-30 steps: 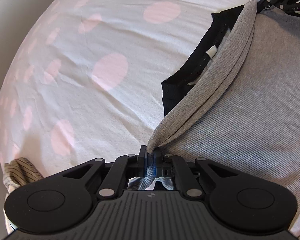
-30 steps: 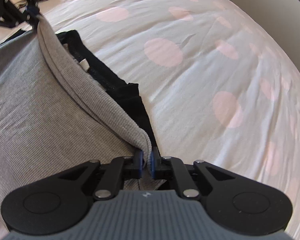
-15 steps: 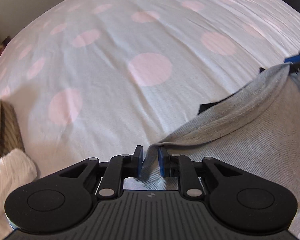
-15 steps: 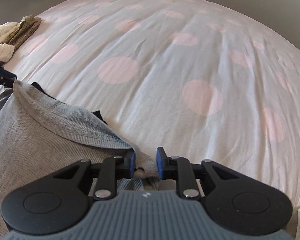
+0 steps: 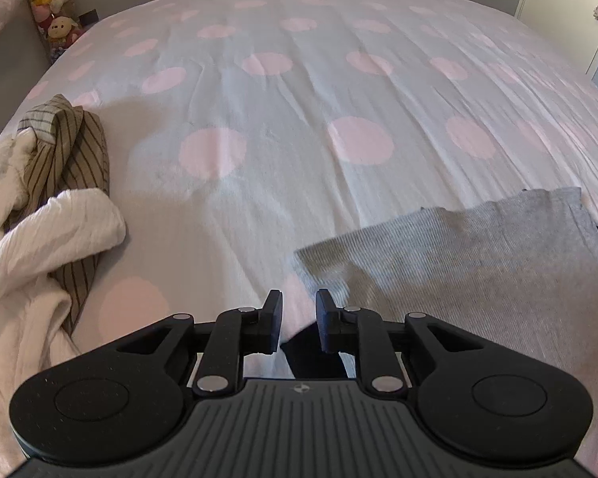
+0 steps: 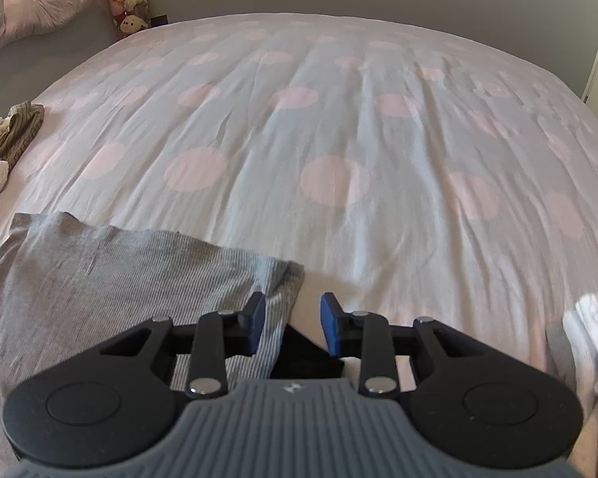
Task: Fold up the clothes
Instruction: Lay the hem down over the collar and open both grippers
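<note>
Both my left hand-held gripper (image 5: 297, 320) and right hand-held gripper (image 6: 292, 324) hang released over the grey ribbed top (image 5: 478, 263) lying flat on the polka-dot bed (image 5: 299, 119).

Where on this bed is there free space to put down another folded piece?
The dotted sheet lies bare beyond the grey garment to the far edge. The left edge is crowded by a white and striped clothes pile; more white fabric sits right.

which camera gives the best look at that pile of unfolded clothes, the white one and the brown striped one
The left wrist view. There the white garment and the brown striped garment fill the left side, close enough to show stripes and folds. The right wrist view catches only a small part of the pile at its left edge.
</note>
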